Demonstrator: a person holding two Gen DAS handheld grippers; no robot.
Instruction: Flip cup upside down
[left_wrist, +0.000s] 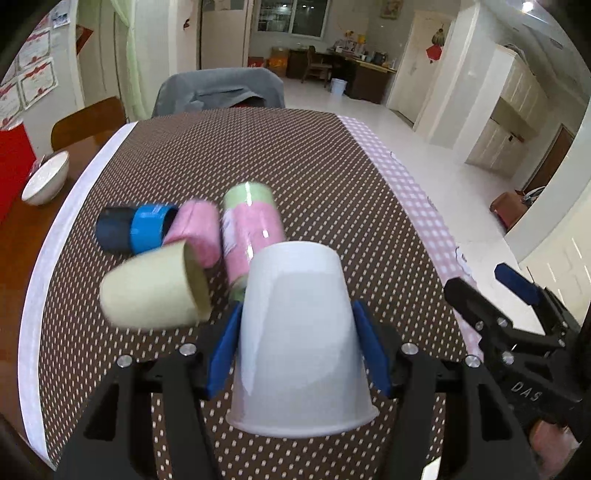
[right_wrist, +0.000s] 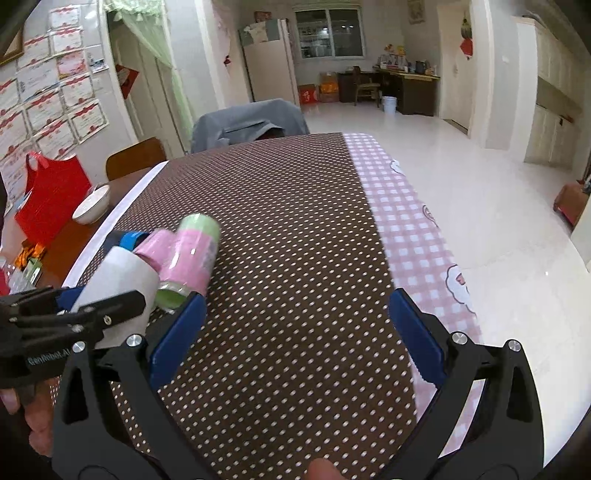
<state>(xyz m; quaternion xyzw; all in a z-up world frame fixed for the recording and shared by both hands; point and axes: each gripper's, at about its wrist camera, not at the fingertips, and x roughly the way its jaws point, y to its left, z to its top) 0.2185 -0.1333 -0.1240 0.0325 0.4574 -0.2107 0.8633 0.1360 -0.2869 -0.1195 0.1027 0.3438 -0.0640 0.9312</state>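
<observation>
My left gripper (left_wrist: 301, 343) is clamped on the white paper cup (left_wrist: 301, 339), one blue pad (left_wrist: 223, 350) pressing each side of its wall. The cup is upside down in the grip: its closed base points away from me, and its rolled rim hangs nearest the camera, above the brown dotted tablecloth (left_wrist: 258, 155). I cannot tell whether the rim touches the cloth.

Taking the white cup as my landmark, a pink-and-green cup (left_wrist: 251, 232) lies on its side just behind it. A plain pink cup (left_wrist: 197, 229) lies to the left of that one, and a blue cup (left_wrist: 136, 229) lies further left, its mouth against the pink one. A pale yellow-green cup (left_wrist: 155, 291) sits just left of the white cup, tipped with its mouth facing right; it looks blurred. Far to the left, off the cloth, a white bowl (left_wrist: 46, 177) rests on bare wood.

My right gripper (right_wrist: 295, 332) stands wide apart with nothing between its blue pads (right_wrist: 415, 332), to the right of the white cup over the same cloth. In its view the white cup (right_wrist: 122, 280) shows at the left, held by the left gripper (right_wrist: 74, 317), with the pink-and-green cup (right_wrist: 192, 258) beside it. A pink checked cloth (right_wrist: 406, 221) edges the brown one on the right.
</observation>
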